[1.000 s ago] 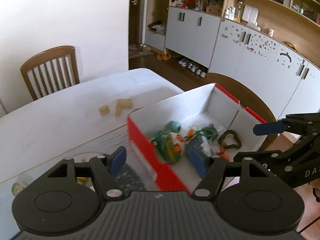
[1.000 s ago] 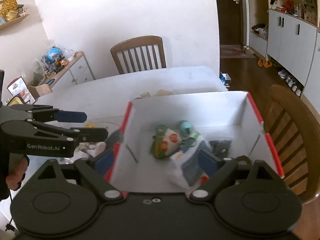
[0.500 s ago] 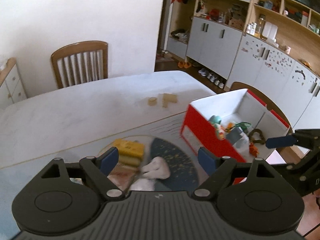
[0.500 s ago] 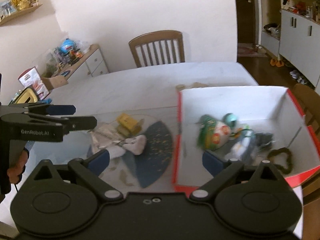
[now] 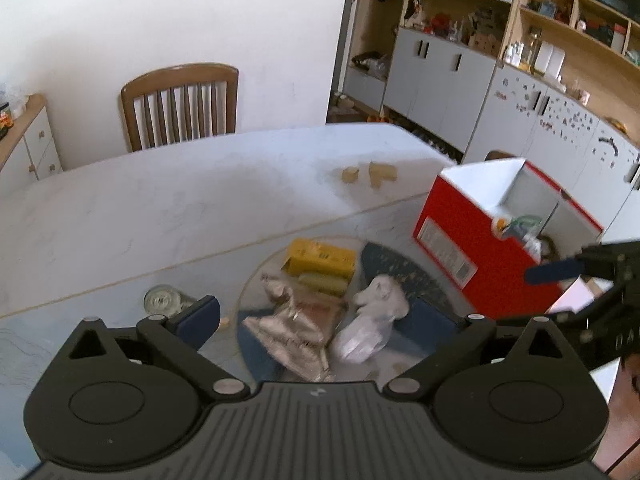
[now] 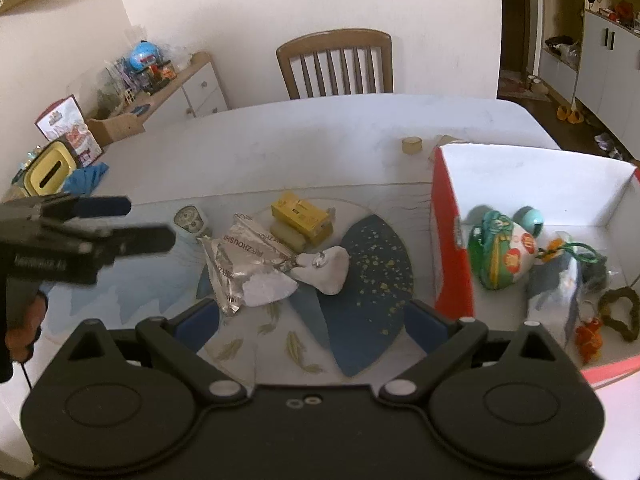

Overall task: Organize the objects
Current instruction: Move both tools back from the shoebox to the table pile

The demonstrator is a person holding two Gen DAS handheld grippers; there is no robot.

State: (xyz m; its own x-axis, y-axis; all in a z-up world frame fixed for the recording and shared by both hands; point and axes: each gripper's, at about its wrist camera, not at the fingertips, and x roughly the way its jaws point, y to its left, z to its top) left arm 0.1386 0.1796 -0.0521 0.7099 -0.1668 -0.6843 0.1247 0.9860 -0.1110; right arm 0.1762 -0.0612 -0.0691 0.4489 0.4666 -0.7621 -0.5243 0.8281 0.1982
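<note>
On the table, between both tools, lying in a loose pile on the round mat (image 6: 360,256): a yellow box (image 6: 301,216), a crumpled foil pouch (image 6: 240,264) and a white lump (image 6: 326,268), all touching or overlapping. Standing just to the right of them, the red box (image 6: 448,240), already holding a green-and-white toy (image 6: 502,254) and other small things. Hovering over the pile, the left gripper (image 5: 316,320), jaws opening wide at this moment, nothing between the pads. Hanging near it, the right gripper (image 6: 312,320), also spread wide and empty. Probably choosing the next piece to carry into the red box. Risking a bad grasp here: the foil pouch looking slippery and thin, likely sliding out or dragging the white lump along with it. Also risking a collision of the two tools, both aiming at the same small pile. Possibly pushing the yellow box off the mat while closing.
</note>
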